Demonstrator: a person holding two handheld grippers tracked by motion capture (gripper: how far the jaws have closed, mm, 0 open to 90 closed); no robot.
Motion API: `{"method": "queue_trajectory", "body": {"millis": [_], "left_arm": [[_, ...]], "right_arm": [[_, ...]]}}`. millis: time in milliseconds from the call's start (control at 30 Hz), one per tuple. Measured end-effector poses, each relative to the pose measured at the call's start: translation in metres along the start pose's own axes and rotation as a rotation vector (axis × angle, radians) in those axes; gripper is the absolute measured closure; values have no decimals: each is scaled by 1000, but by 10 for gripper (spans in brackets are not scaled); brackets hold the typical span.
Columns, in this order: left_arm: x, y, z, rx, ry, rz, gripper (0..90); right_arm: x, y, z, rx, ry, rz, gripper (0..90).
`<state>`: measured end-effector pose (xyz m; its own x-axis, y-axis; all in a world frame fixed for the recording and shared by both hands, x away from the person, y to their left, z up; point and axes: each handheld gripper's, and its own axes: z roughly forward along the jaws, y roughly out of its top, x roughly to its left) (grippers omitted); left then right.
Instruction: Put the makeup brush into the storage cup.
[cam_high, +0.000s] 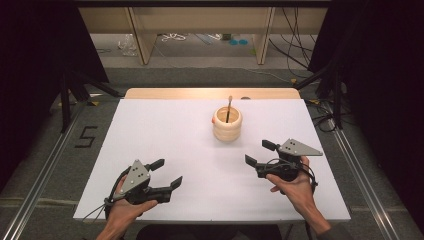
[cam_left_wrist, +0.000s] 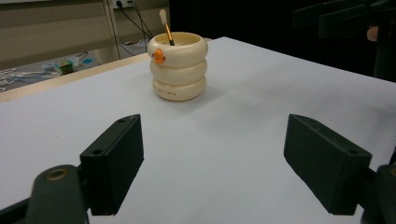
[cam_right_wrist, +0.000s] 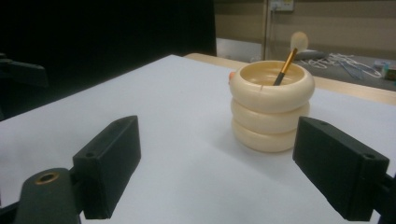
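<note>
Ringed cup and brush stand alone between two open tools

The cream ringed cup (cam_high: 227, 125) stands upright toward the far middle of the white counter (cam_high: 165, 130), a brush (cam_high: 229, 107) leaning inside it. Nearer the person, well apart from the cup, the left tool (cam_high: 167, 172) and right tool (cam_high: 259, 152) hover with jaws spread wide, grasping nothing

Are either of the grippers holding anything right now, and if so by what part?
Nothing is held. The left gripper and the right gripper are both open over the table, apart from the holder with the brush in it.
</note>
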<state>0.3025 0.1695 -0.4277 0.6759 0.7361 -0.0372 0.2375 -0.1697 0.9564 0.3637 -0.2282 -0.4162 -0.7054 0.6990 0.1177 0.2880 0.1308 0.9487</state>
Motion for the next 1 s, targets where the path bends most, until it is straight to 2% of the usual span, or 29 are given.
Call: {"method": "queue_trajectory", "body": {"millis": [100,167,200,267,400,433,500,600,733,767,933,967,1000], "left_arm": [[1,0,0,0,2,-2,183],[1,0,0,2,4,-3,176],[1,0,0,2,5,-3,171],[1,0,0,3,7,1,167],[1,0,0,-1,12,-7,161],[1,0,0,-3,14,-18,160],[1,0,0,-1,14,-13,159],[1,0,0,-4,16,-15,159],[2,0,0,-11,26,-21,158],[2,0,0,-12,27,-21,158],[2,0,0,-8,26,-13,158],[1,0,0,-10,24,-29,158],[2,0,0,-11,24,-26,158]], "right_arm": [[2,-5,-1,16,11,2,161],[3,-8,-1,6,18,17,161],[3,-9,-3,28,8,12,161],[3,-11,-3,8,20,15,161],[4,-13,-9,23,17,20,160],[4,-14,-9,21,18,14,160],[5,-16,-10,3,27,13,160],[8,-18,-14,34,18,17,160],[10,-21,-17,28,28,1,160],[11,-22,-17,12,35,5,160],[15,-23,-23,20,22,-11,160],[15,-23,-24,18,22,-3,160],[15,-24,-25,12,22,-5,159]]}}
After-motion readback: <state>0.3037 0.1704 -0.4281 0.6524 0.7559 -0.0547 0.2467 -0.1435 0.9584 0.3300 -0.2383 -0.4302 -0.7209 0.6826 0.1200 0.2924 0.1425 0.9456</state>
